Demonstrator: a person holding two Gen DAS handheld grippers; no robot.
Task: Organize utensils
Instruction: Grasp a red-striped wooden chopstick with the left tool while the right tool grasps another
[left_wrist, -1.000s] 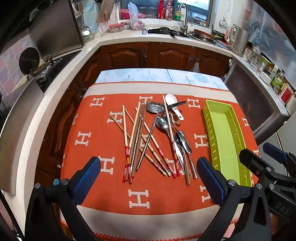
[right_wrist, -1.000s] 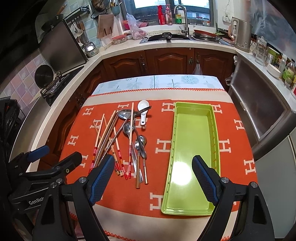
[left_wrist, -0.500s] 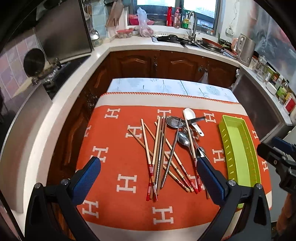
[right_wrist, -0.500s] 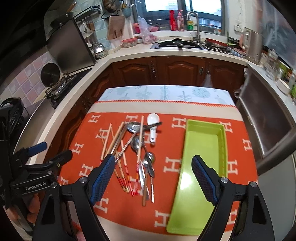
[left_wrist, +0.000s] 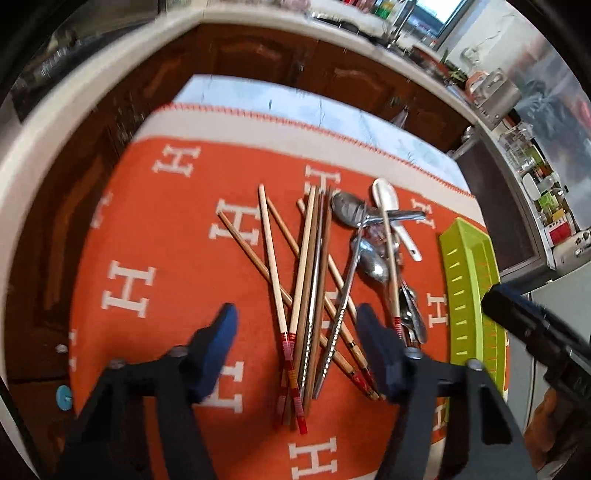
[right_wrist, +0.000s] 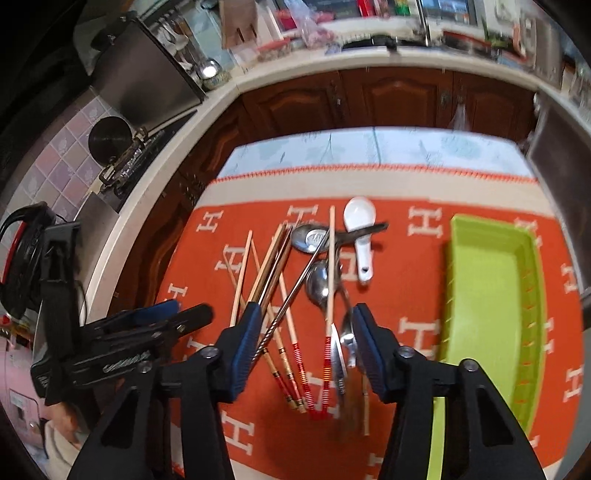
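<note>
While half-closing over the chopsticks (left_wrist: 295, 295), left tongs (left_wrist: 295, 325) and right tongs (right_wrist: 304, 321) both parted, pinching nothing. Just beyond, spoons (right_wrist: 319, 284) tangled on the orange-clothed worktop (left_wrist: 166, 229); green tray (right_wrist: 491, 295) beside, apart.

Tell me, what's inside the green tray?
Nothing that shows. The green tray looks bare inside, just shiny plastic. The chopsticks and spoons lie beside it on the orange cloth. Its near corner hides behind the right gripper.
</note>
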